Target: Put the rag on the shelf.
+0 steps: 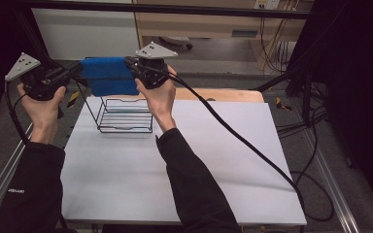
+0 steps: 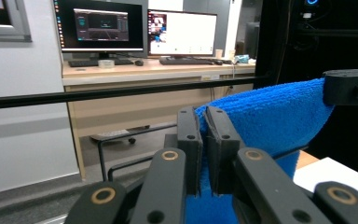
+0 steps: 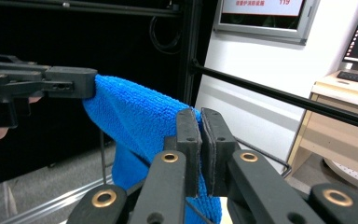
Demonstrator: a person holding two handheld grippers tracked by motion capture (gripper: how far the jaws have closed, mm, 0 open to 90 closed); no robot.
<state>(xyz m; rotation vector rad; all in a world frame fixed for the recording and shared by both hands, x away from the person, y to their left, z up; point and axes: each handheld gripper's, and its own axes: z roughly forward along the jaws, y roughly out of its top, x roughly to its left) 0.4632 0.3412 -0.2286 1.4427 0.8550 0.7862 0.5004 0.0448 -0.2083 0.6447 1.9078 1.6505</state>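
Note:
A blue terry cloth (image 1: 106,75) is stretched level between my two grippers, above a black wire rack (image 1: 125,116) standing on the white table (image 1: 184,160). My left gripper (image 1: 76,70) is shut on the cloth's left edge. My right gripper (image 1: 130,65) is shut on its right edge. In the left gripper view the cloth (image 2: 270,116) is pinched between my jaws (image 2: 204,119), and the right gripper's black jaw (image 2: 349,86) clamps its far corner. In the right gripper view the cloth (image 3: 135,121) runs from my jaws (image 3: 200,119) to the left gripper (image 3: 70,83).
A wooden board (image 1: 223,94) lies along the table's far edge behind the rack. A thick black cable (image 1: 233,133) trails from the right gripper across the table to its right corner. A black frame bar (image 1: 175,8) crosses overhead. A desk with monitors (image 2: 135,32) stands beyond.

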